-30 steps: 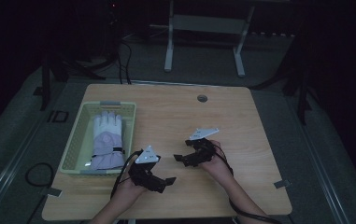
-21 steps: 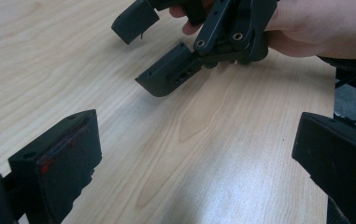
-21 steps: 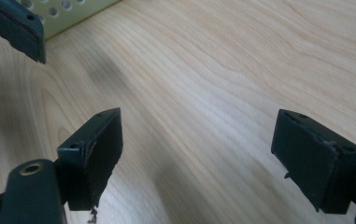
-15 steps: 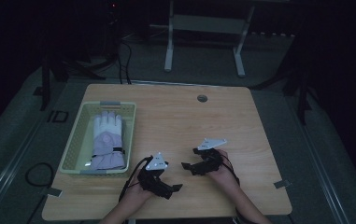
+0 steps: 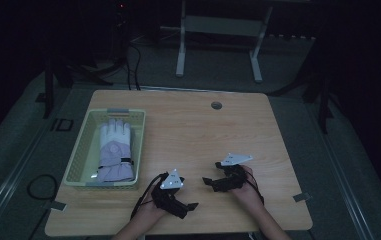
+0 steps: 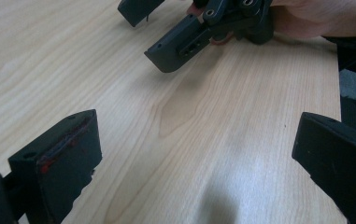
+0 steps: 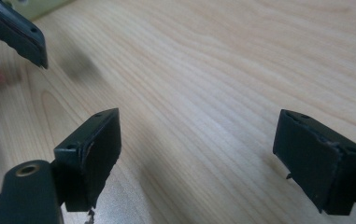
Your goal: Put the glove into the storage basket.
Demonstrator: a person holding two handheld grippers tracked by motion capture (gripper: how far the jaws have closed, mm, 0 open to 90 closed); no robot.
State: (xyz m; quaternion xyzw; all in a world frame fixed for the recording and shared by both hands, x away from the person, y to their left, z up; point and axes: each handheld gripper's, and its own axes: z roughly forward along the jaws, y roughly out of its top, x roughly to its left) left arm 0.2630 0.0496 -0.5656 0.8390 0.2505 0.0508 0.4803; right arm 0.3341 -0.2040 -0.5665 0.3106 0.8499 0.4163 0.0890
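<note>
both grippers sit nearer the table's (image 5: 188, 125) front edge than a second ago. the left gripper (image 5: 190, 206) has drawn back from beside the basket's (image 5: 80, 155) front right corner and now points along the front edge. the right gripper (image 5: 209, 182) has slid back and slightly right, its jaws apart over bare wood.

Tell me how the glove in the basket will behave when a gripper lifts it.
The padded winter glove looks thick and soft, so it will probably droop from wherever it is pinched. It likely weighs little for its bulk. Lying flat in the basket, it should not roll, though its cuff strap might snag the mesh wall.
</note>
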